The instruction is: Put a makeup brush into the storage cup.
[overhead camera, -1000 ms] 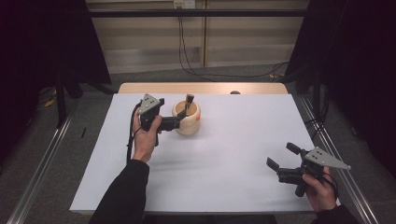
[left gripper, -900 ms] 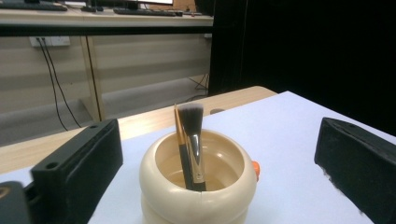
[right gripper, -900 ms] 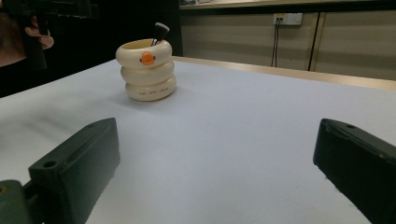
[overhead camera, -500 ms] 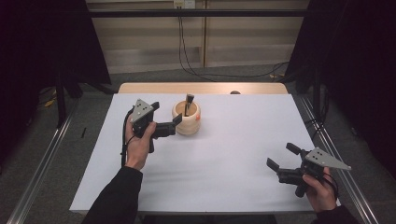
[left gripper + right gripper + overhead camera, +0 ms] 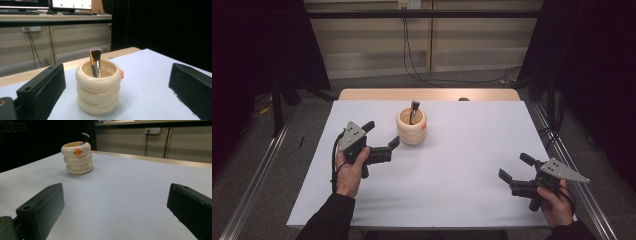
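While its jaws stand wide apart, the left gripper (image 5: 381, 135) hovers just short of a cream ringed cup (image 5: 411, 127) holding a makeup brush (image 5: 414, 111) straight ahead of it. Well off, the right gripper (image 5: 515, 167), jaws also spread, holds nothing.

white table cover (image 5: 472, 165), wall socket (image 5: 152, 130), monitors (image 5: 71, 3)

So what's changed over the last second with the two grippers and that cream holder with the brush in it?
The left gripper has drawn back from the cream ringed holder toward the person, jaws open, letting go of it or leaving its side; which, I cannot tell. The holder, the makeup brush standing in it and the right gripper, open near the white table's right edge, stayed put.
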`<state>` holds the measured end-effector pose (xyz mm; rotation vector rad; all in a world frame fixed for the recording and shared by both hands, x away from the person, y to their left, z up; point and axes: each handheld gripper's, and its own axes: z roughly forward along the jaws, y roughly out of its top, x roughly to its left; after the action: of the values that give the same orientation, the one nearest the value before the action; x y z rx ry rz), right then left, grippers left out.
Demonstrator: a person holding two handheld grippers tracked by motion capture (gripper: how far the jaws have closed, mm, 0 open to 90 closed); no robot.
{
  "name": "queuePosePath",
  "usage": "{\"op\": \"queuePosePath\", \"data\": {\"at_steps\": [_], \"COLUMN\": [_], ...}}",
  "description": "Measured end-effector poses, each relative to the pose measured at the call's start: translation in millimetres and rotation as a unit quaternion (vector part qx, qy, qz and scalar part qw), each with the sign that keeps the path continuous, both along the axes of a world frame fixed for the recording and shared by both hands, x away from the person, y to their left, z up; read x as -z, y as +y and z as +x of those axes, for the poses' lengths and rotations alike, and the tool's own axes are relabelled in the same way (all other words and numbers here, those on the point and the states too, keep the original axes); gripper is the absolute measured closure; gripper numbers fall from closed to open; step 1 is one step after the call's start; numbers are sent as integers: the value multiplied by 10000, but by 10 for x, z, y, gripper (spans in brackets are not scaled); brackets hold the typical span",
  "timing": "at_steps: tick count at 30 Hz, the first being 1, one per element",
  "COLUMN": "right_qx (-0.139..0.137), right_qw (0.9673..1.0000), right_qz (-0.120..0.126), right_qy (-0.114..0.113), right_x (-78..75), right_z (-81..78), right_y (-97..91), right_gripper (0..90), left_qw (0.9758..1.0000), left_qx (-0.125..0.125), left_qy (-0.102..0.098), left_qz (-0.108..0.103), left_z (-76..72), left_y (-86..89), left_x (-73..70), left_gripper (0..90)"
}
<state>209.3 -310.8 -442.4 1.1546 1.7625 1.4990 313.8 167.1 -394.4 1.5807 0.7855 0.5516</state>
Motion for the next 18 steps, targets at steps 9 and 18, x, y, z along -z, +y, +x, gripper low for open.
{"op": "queuePosePath", "data": {"at_steps": [9, 18], "right_qx": [81, 94], "right_qw": [10000, 10000], "right_qz": [-29, -14], "right_qy": [13, 30], "right_x": [-3, -3], "right_z": [-6, -12], "right_y": [-3, -11], "right_gripper": [0, 0], "left_qw": [9999, 9998], "left_qx": [-36, -177], "left_qy": [46, 84], "left_qz": [-113, 104], "left_z": [-220, -427], "left_y": [149, 346], "left_x": [65, 171], "left_gripper": [4, 7]}}
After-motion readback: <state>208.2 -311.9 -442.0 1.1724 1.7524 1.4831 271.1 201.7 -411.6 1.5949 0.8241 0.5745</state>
